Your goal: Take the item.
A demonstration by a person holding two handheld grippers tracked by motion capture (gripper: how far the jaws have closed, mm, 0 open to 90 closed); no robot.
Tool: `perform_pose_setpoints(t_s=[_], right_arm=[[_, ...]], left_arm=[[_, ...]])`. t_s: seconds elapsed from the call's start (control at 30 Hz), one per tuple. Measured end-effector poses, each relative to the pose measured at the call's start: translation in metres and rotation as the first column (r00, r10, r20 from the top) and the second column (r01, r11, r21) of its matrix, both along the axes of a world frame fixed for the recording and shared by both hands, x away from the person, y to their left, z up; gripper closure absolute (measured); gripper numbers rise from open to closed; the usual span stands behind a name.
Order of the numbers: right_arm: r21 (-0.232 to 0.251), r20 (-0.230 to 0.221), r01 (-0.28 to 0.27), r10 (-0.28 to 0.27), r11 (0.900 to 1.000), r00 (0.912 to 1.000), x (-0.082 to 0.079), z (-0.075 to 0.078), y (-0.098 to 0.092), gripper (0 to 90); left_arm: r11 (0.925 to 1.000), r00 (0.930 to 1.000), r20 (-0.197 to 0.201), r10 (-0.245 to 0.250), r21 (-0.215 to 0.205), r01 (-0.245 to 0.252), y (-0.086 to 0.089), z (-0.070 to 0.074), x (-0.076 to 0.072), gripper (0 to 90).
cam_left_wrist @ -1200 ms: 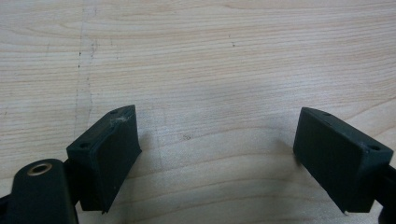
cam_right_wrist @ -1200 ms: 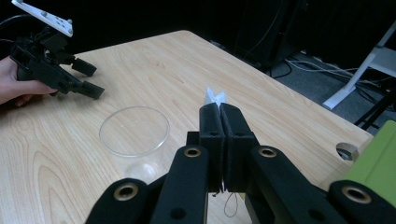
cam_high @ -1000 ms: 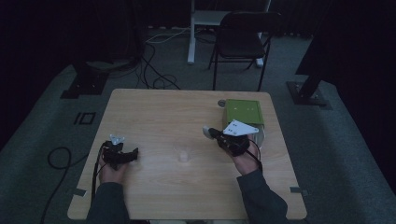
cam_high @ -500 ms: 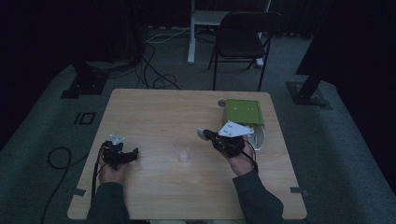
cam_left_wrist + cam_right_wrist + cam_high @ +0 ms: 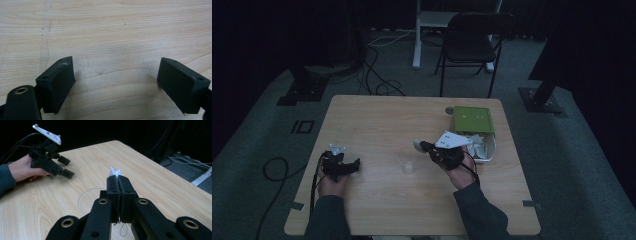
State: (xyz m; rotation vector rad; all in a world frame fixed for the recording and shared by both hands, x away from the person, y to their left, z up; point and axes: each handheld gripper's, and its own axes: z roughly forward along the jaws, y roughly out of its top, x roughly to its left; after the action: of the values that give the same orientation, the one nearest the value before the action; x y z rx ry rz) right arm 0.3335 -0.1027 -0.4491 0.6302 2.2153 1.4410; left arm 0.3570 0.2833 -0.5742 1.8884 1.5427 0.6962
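A dim room is surrounding the pale wooden tabletop [image 5: 377, 120], with a folding chair [image 5: 472, 42] standing beyond its far edge. The right hand-held gripper [image 5: 117, 178] is keeping its jaws pressed together on a small white packet [image 5: 114, 172], whose torn tip is poking out past the pads. Just below and ahead of that gripper, a clear plastic cup [image 5: 409, 163] is sitting on the wood, its rim [image 5: 86, 195] lying almost directly under the jaws; behind the gripper a green box [image 5: 472, 119] is resting. The left hand-held gripper [image 5: 354, 165] is waiting well apart, jaws spread with nothing between them, so the right one is much nearer the cup.
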Motion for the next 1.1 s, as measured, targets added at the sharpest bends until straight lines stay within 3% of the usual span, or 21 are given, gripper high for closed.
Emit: perform_pose_setpoints(t_s=[0.97,1.03,1.1], right_arm=[[-0.018,-0.039,-0.051,0.05,0.999,0.998,0.007,-0.019,0.04,88.6],[-0.015,-0.059,-0.063,0.062,0.998,0.9964,0.011,-0.021,0.043,68.3],[-0.011,-0.063,-0.056,0.056,0.998,0.9965,0.011,-0.021,0.043,65.3]], left_arm=[[1.0,1.0,-0.002,0.0,0.0,0.0,0.0,0.0,0.0,15.1],[1.0,1.0,-0.001,-0.001,0.0,0.001,0.0,0.0,0.0,15.1],[1.0,1.0,-0.002,-0.002,0.001,0.002,0.0,0.0,0.0,15.1]])
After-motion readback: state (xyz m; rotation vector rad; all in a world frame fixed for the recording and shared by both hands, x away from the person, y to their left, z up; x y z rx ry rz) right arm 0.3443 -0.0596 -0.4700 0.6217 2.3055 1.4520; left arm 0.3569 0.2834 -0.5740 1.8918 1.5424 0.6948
